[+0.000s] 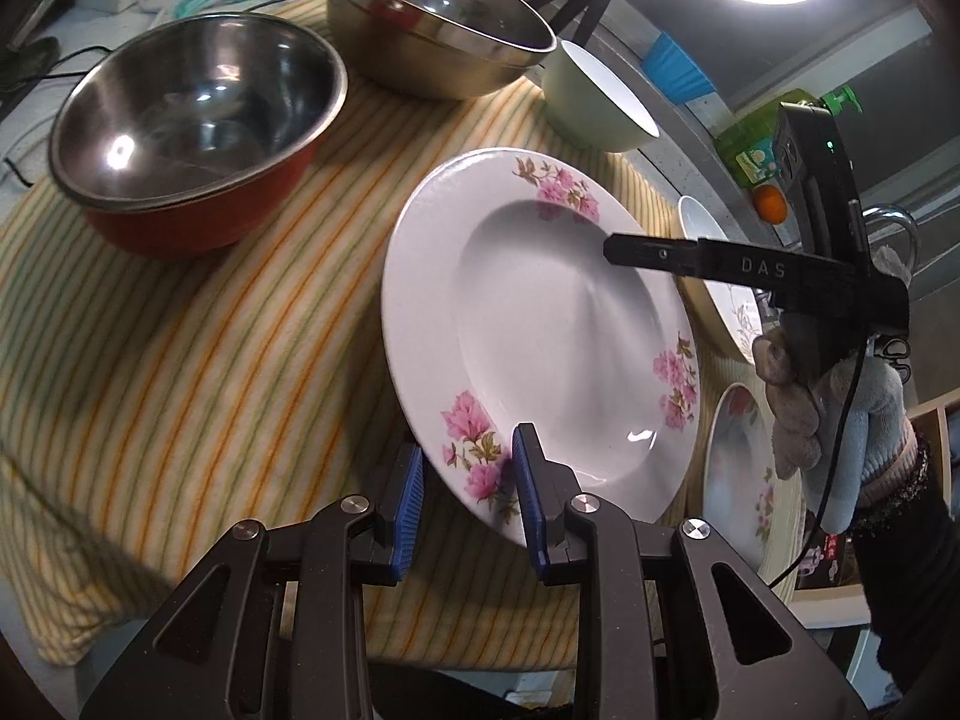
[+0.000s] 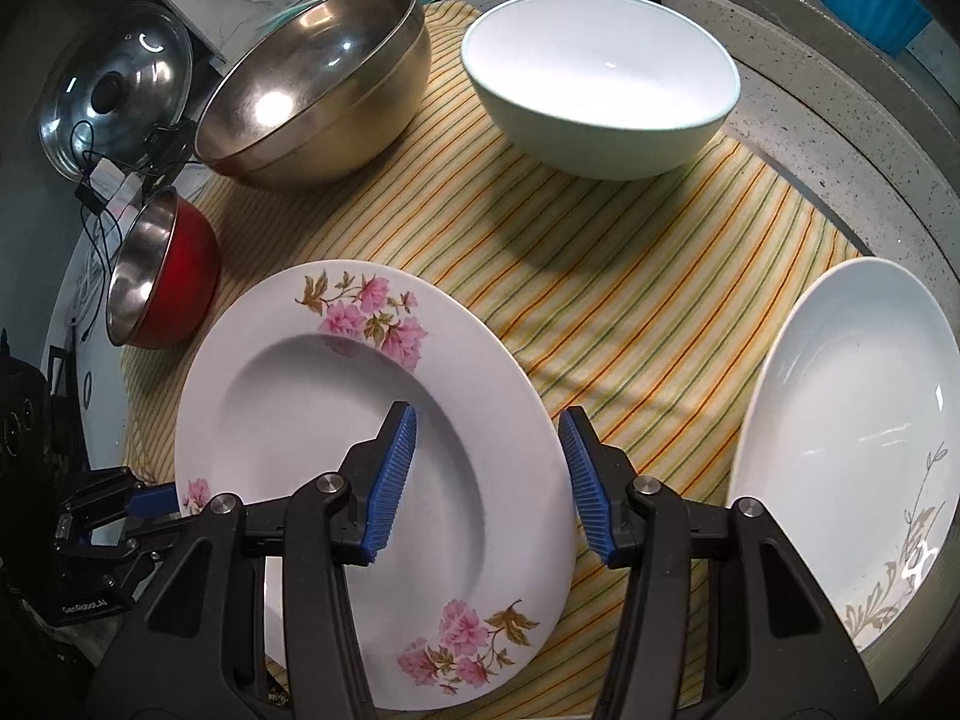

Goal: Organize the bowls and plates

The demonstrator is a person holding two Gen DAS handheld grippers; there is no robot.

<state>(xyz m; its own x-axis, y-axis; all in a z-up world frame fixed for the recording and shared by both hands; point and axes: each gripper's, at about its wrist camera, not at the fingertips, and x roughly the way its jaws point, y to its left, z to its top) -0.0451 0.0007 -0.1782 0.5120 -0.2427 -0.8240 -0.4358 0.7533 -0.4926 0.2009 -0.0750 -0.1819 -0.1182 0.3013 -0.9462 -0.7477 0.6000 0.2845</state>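
Over the striped cloth [image 2: 630, 312], the left claw [image 1: 468, 468] pinched the pink-flowered white plate's [image 2: 336, 450] rim to lift it, while the right claw [image 2: 486, 480] hovered spread.

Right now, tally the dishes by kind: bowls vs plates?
Bowls: 3 (red-sided steel bowl, brass-toned steel bowl, white bowl)
Plates: 3 (pink-flowered plate held in the left tongs, white plate, second pink-flowered plate)
Total: 6

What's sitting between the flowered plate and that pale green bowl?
Nothing: only bare striped cloth separates the flowered plate from the green bowl, shown in the right wrist view.
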